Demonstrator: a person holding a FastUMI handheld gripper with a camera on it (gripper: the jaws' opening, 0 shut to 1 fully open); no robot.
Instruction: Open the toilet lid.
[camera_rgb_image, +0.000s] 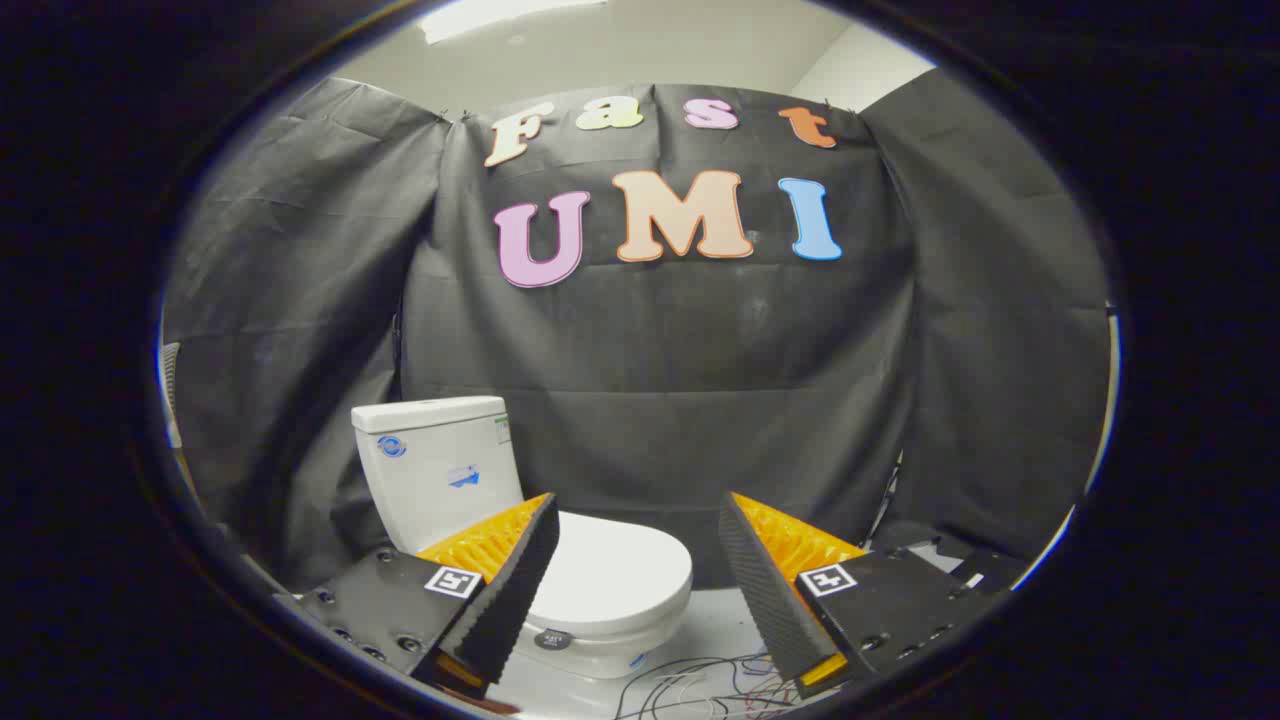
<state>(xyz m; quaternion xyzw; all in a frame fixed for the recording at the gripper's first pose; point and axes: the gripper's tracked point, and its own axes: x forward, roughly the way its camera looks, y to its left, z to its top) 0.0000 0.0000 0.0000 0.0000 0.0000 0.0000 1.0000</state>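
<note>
**Inspector A:** Looking forward along the tool (635, 560), we found its two fingers (510, 590) spread wide apart, released, with nothing gripped between them. Did we record the same?

**Inspector B:** We did. Each finger showed a dark ridged pad on its inner face, orange backing behind it, and a small square marker on the black body. Neither pad touched anything.

**Inspector A:** And the task's thing?

**Inspector B:** We noted a white toilet (560, 600) standing on the floor (715, 620) ahead of the fingers, set toward the left one. Its lid (615, 575) lay flat and closed over the bowl. The left finger overlapped the lid's near-left part in our view, yet we could not tell contact there; the lid appeared to lie beyond the fingertip.

**Inspector A:** Position of the cistern?

**Inspector B:** We saw the cistern (440, 455) upright behind the lid, its back close to the black cloth wall (700, 360).

**Inspector A:** Anything else on the floor?

**Inspector B:** We logged a tangle of thin wires (700, 685) lying on the pale floor just in front of the bowl, between the two fingers and below them.
</note>
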